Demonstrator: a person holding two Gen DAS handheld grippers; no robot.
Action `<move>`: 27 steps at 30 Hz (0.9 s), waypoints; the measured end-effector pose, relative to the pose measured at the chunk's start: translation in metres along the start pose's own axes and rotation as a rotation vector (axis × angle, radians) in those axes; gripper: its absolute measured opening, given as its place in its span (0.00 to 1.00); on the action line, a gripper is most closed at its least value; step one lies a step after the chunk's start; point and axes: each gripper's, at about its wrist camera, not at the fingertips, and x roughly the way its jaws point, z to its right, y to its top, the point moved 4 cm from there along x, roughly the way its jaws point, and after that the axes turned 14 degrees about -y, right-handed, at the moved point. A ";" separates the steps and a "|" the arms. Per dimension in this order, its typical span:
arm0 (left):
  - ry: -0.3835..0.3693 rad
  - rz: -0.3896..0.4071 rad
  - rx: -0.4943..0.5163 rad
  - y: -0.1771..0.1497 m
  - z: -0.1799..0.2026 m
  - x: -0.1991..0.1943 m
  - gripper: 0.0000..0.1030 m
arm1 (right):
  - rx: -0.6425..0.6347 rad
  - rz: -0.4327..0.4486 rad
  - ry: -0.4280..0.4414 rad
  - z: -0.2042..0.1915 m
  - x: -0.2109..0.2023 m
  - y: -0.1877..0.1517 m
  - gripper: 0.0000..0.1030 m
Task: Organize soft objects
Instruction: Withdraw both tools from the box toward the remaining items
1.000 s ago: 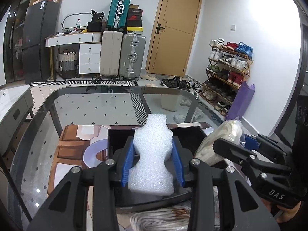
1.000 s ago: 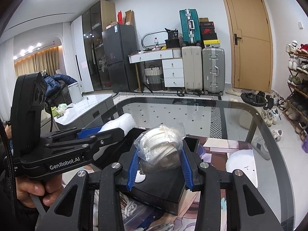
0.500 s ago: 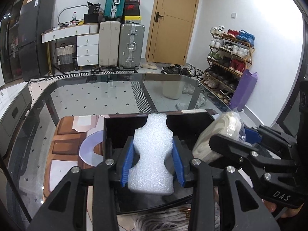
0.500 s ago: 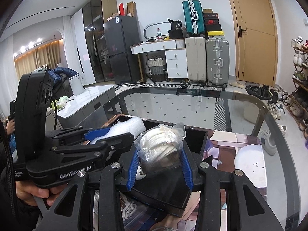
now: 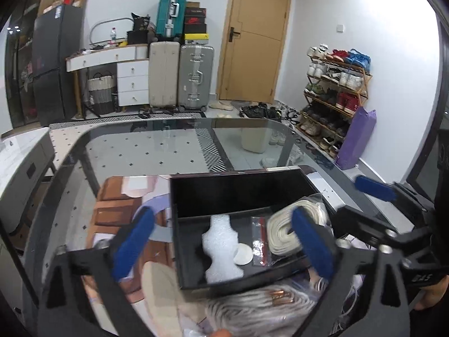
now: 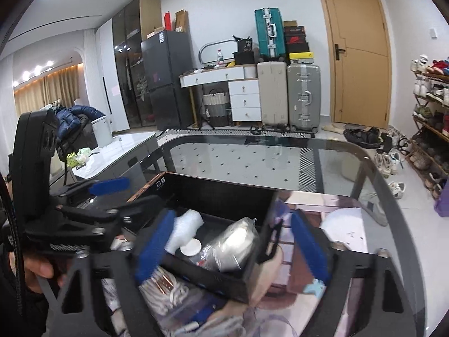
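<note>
A black open box (image 5: 244, 193) (image 6: 221, 193) stands on the glass table. Inside it lie a white foam piece (image 5: 223, 248) (image 6: 183, 231), a bagged coil of white rope (image 5: 286, 231) (image 6: 235, 244), a small white disc (image 5: 242, 254) (image 6: 190, 246) and a small clear packet (image 5: 259, 238). My left gripper (image 5: 223, 247) is open and empty above the box's near part. My right gripper (image 6: 231, 248) is open and empty over the box's right end. Each gripper shows in the other's view, the right one (image 5: 373, 188) and the left one (image 6: 109, 186).
The glass table (image 5: 157, 146) (image 6: 252, 157) carries a printed mat (image 5: 118, 196) (image 6: 331, 216) under the box. Bagged cables with copper ends (image 5: 258, 306) (image 6: 165, 283) lie at the near edge. Beyond stand suitcases, drawers, a door and a shoe rack (image 5: 334, 92).
Both grippers have opened. The foam piece and the bagged rope coil, held above the box before, now lie inside it. Both grippers have pulled back slightly.
</note>
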 end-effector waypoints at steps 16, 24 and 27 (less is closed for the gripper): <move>0.045 0.061 -0.002 -0.032 0.004 -0.076 1.00 | 0.044 -0.047 -0.004 -0.003 -0.060 -0.043 1.00; 0.055 0.064 -0.029 -0.056 0.000 -0.092 1.00 | 0.059 -0.071 -0.015 -0.008 -0.077 -0.070 1.00; 0.060 0.057 -0.039 -0.064 -0.002 -0.094 1.00 | 0.063 -0.075 -0.014 -0.009 -0.079 -0.073 1.00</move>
